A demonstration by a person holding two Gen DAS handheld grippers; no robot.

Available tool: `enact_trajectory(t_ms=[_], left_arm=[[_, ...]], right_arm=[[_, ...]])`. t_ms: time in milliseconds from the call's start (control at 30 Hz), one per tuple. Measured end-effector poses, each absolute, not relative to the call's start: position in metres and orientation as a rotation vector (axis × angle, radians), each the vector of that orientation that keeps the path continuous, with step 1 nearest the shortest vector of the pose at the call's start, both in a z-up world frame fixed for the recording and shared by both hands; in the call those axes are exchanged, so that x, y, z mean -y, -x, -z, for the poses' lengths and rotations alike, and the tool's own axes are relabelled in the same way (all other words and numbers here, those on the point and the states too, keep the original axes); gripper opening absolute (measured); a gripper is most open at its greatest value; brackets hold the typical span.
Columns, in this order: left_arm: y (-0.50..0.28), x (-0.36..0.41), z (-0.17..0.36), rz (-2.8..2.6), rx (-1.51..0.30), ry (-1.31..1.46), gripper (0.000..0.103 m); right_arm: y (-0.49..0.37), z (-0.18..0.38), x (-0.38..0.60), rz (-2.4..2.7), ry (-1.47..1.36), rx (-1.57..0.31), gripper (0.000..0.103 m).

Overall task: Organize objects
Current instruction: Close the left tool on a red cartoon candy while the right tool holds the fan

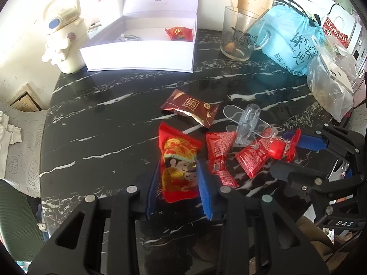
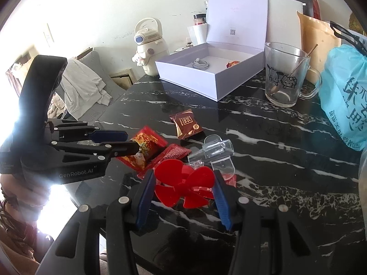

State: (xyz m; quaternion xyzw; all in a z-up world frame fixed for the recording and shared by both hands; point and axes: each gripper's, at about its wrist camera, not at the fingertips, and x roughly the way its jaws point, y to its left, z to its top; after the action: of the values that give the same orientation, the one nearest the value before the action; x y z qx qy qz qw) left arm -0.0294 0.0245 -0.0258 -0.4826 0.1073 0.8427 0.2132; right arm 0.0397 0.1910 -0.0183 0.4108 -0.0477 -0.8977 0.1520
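My left gripper [image 1: 177, 167] has its jaws around a red snack packet with a cartoon couple [image 1: 179, 162], touching it on both sides. My right gripper [image 2: 183, 178] is closed on a red plastic fan-shaped toy [image 2: 183, 183]; it shows in the left wrist view too [image 1: 290, 144]. Two small red packets [image 1: 220, 155] and a brown chocolate packet [image 1: 190, 107] lie on the black marble table [image 1: 103, 126]. A clear plastic piece [image 1: 247, 121] lies beside them. An open white box [image 1: 142, 45] at the back holds a red candy [image 1: 179, 33] and a cable.
A glass mug [image 1: 240, 34], a blue bag [image 1: 296, 43] and a clear plastic bag [image 1: 330, 84] stand at the right. A white astronaut-shaped bottle [image 1: 64, 29] stands left of the box. A chair with cloth [image 2: 80, 84] is beyond the table's left edge.
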Motion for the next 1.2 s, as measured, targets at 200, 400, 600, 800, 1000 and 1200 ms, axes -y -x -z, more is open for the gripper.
enact_trajectory(t_ms=[200,400,600,800,1000,1200], left_arm=[[0.023,-0.021,0.016,-2.359,-0.296,1.331,0.027],[0.03,-0.022,0.032,-2.337,-0.296,1.419,0.029],[0.036,-0.024,0.045,-2.341,-0.304,1.439,0.052],[0.043,-0.028,0.053,-2.332,-0.33,1.414,0.069],[0.047,-0.027,0.052,-2.341,-0.314,1.331,0.042],[0.05,-0.022,0.05,-2.308,-0.277,1.341,0.039]], right_arm=[[-0.04,0.013,-0.19,2.582,-1.171,0.127,0.05],[-0.042,0.019,-0.194,2.58,-1.198,0.14,0.05],[-0.04,0.027,-0.199,2.573,-1.227,0.16,0.05],[-0.037,0.03,-0.202,2.568,-1.235,0.169,0.05],[-0.034,0.033,-0.205,2.569,-1.25,0.19,0.05],[-0.034,0.028,-0.204,2.572,-1.233,0.191,0.05]])
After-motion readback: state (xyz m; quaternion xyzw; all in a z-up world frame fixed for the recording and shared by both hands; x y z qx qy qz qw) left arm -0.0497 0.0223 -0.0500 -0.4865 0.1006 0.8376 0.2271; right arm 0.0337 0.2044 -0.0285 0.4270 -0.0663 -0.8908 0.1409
